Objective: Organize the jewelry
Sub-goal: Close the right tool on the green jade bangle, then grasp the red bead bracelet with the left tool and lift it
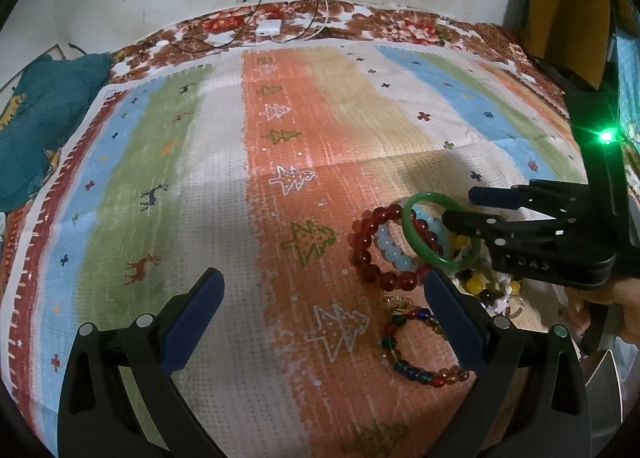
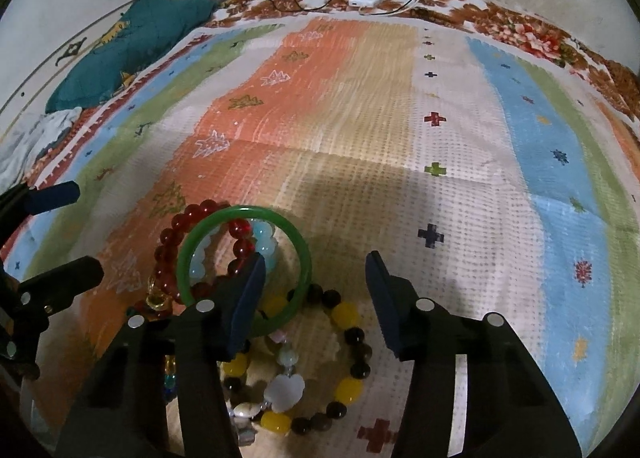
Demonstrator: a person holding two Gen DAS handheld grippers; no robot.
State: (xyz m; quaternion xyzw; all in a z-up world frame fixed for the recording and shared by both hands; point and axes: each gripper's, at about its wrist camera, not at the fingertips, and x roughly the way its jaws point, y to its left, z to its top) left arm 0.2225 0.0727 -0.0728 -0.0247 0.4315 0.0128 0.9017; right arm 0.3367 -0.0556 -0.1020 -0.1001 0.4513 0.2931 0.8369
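A pile of jewelry lies on a striped mat [image 2: 400,130]. On top sits a green bangle [image 2: 240,212] [image 1: 406,228], over a red bead bracelet [image 2: 168,242] [image 1: 360,254] and a pale blue bead bracelet [image 2: 265,239]. My right gripper [image 2: 316,282] [image 1: 460,209] points down at the pile. One finger stands inside the bangle, the other outside. The bangle's rim lies between the pads and neither pad presses on it. Below them lie a yellow-and-dark bead bracelet [image 2: 347,388] and a white shell bracelet [image 2: 286,386]. My left gripper [image 1: 324,290] hangs open and empty to the left of the pile.
A multicoloured bead bracelet [image 1: 408,371] and a small gold piece [image 1: 397,304] lie by my left gripper's right finger. A teal cloth [image 1: 44,114] sits at the far left. A white charger [image 1: 266,28] with cables lies by the wall. A hand [image 1: 618,306] holds the right gripper.
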